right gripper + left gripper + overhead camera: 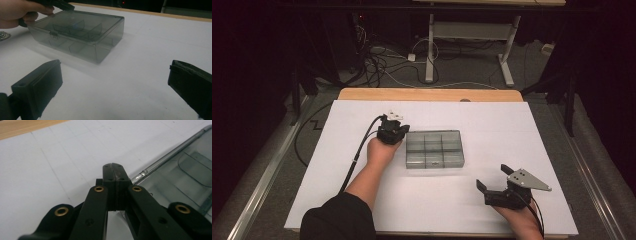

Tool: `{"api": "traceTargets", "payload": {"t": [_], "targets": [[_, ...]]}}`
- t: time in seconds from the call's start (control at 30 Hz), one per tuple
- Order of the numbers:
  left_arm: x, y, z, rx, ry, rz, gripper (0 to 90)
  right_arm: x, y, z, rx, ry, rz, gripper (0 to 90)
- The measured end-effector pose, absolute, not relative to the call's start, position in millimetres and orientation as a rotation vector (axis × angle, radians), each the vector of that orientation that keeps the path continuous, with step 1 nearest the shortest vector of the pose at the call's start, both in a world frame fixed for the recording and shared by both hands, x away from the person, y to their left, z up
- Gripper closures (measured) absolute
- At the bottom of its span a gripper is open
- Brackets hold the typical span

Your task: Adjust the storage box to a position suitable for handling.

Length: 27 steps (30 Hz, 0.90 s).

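High view: right tool point(493, 178), lower right of frame, jaws spread, empty. Left tool point(393, 131) at centre left, beside the smoky compartment box point(434, 148) on the white surface point(492, 130). Left gripper view: jaws pressed together, nothing between, box corner point(175, 170) at right. Right gripper view: jaws wide apart; closed box point(80, 35) upper left.

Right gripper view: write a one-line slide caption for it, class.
Open right gripper faces a closed, smoky plastic box on the white table.
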<state>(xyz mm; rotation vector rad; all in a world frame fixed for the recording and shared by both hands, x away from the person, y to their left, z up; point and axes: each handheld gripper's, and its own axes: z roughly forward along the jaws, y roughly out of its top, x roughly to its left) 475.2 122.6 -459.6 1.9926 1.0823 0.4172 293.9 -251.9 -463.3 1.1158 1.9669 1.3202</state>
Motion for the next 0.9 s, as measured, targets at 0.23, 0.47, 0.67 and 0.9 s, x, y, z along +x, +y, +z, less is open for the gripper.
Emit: {"api": "traceTargets", "payload": {"t": [0.23, 0.47, 0.67, 0.9], "targets": [[436, 119, -464, 1.935, 1.068, 0.361, 87.6, 295, -252, -460, 1.140, 1.977, 1.335, 3.7], [387, 123, -465, 1.943, 1.039, 0.328, 87.6, 295, -260, -455, 1.160, 1.947, 1.373, 21.9], [363, 126, -466, 1.949, 1.002, 0.325, 87.6, 303, -264, -455, 1.166, 1.953, 1.369, 42.4], [339, 139, -469, 1.961, 0.990, 0.313, 87.6, 336, -252, -458, 1.172, 2.034, 1.252, 90.0]]}}
